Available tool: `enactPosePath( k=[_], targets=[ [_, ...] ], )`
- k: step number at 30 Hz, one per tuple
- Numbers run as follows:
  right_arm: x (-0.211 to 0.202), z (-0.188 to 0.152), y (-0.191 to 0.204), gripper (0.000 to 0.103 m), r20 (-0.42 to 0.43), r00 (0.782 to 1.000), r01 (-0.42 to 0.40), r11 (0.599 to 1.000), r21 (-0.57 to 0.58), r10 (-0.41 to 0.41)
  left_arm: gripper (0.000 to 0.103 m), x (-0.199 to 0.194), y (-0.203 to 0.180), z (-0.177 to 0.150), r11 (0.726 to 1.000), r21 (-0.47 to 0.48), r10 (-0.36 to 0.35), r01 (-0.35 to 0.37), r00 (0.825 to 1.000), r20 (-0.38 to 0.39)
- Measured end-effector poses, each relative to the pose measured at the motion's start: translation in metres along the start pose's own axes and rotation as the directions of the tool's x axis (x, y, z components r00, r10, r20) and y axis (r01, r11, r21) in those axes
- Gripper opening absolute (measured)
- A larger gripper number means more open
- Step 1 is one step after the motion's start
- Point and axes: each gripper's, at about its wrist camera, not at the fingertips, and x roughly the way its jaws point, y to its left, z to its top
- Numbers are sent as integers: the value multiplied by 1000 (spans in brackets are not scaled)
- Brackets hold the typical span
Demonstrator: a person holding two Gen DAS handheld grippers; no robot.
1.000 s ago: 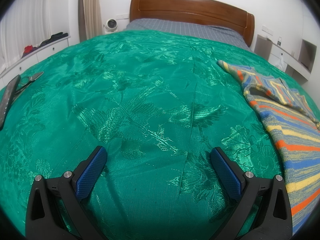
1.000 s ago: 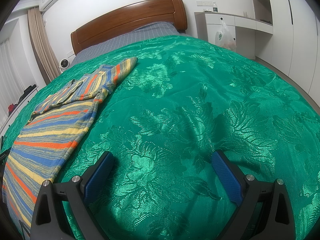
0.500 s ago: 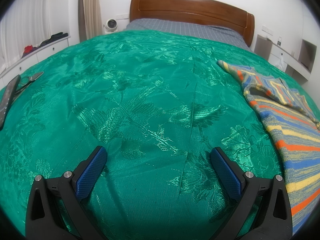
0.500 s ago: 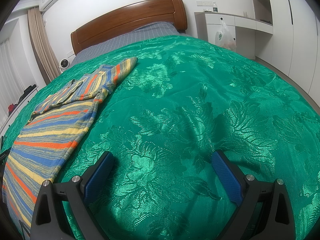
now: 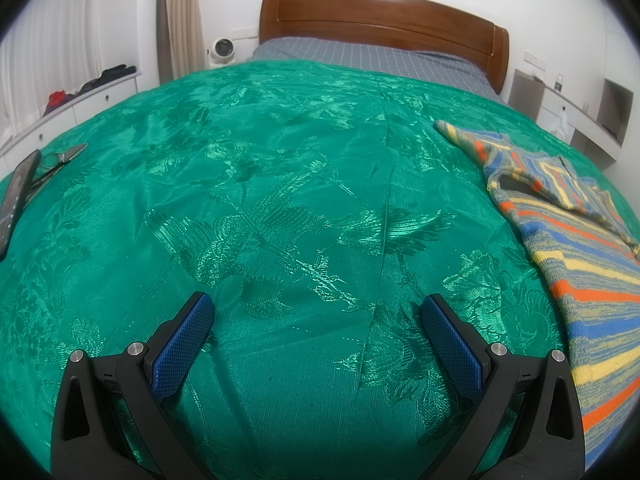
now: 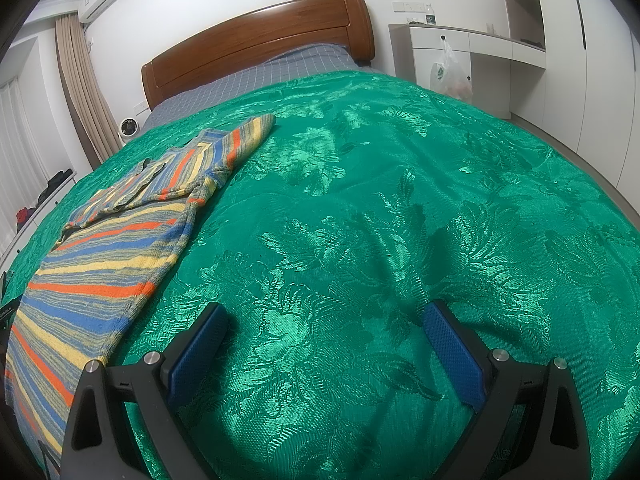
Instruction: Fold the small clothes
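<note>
One striped sweater (image 5: pixel 592 264) lay flat on the bed (image 5: pixel 280 200), well right of the left claw (image 5: pixel 316 312) and left of the right claw (image 6: pixel 324 320). Both claws gaped wide, holding nothing.

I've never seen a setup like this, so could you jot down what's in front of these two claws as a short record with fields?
Surface: green floral bedspread on a bed with a wooden headboard
Garment: striped knit sweater, lying flat, one sleeve stretched toward the headboard
Left claw: open, empty, over bare bedspread, sweater to its right
Right claw: open, empty, sweater to its left
Other items: phone and glasses at the bed's left edge
Folding: not yet started
</note>
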Motion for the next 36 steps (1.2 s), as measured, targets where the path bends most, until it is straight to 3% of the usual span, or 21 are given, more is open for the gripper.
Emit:
enactPosePath(
  k=[8, 11, 13, 15, 16, 18, 20, 21, 23, 25, 27, 30, 31, 32, 33, 34, 36],
  targets=[
    [0, 3, 0, 98, -18, 1000, 4, 1000, -2, -4, 103, 1, 0, 2, 1000, 4, 5, -5, 1000, -23],
    [2, 16, 6, 99, -109, 994, 29, 999, -39, -33, 102, -2, 0, 13, 999, 33, 17, -14, 994, -110],
    [-5, 24, 12, 97, -171, 984, 30, 997, -75, -42, 101, -17, 4, 15, 1000, 10, -15, 17, 986, -164],
    [-32, 28, 22, 94, -179, 984, -28, 993, -113, 7, 101, -45, 8, 10, 987, -62, -155, 146, 968, -195],
    [-49, 28, 29, 94, -181, 982, -70, 988, -136, 44, 101, -61, 7, 4, 971, -96, -233, 217, 950, -210],
    [-81, 20, 43, 94, -216, 971, -144, 975, -171, 106, 101, -79, -7, -12, 952, -88, -306, 293, 914, -266],
    [-106, 1, 56, 94, -305, 937, -227, 962, -152, 173, 100, -92, -33, -34, 942, 9, -311, 335, 883, -352],
    [-111, -7, 59, 94, -337, 922, -249, 958, -141, 190, 97, -95, -42, -42, 942, 48, -291, 332, 879, -377],
    [-120, -33, 68, 93, -425, 882, -279, 953, -121, 204, 76, -97, -59, -61, 936, 104, -258, 336, 857, -447],
    [-120, -57, 71, 89, -487, 852, -266, 960, -87, 192, 69, -97, -67, -76, 939, 120, -225, 323, 839, -495],
    [-117, -70, 69, 76, -513, 834, -252, 967, -27, 203, 64, -104, -71, -83, 943, 150, -191, 298, 850, -492],
    [-106, -80, 63, 65, -513, 826, -240, 969, 57, 235, 34, -109, -74, -85, 946, 183, -148, 269, 857, -494],
    [-100, -81, 64, 62, -519, 818, -250, 966, 66, 247, 7, -109, -73, -84, 943, 192, -144, 271, 855, -499],
    [-98, -82, 67, 42, -528, 810, -264, 963, 60, 255, 2, -109, -73, -86, 941, 186, -153, 283, 845, -512],
    [-95, -84, 71, 3, -548, 800, -269, 962, 38, 245, 2, -110, -71, -87, 942, 180, -156, 285, 842, -516],
    [-94, -86, 76, 5, -571, 795, -253, 967, -3, 206, 1, -113, -69, -87, 942, 176, -161, 287, 842, -515],
    [-102, -81, 80, 5, -575, 792, -266, 964, -23, 205, 1, -120, -65, -82, 940, 158, -183, 303, 837, -516]
  ],
)
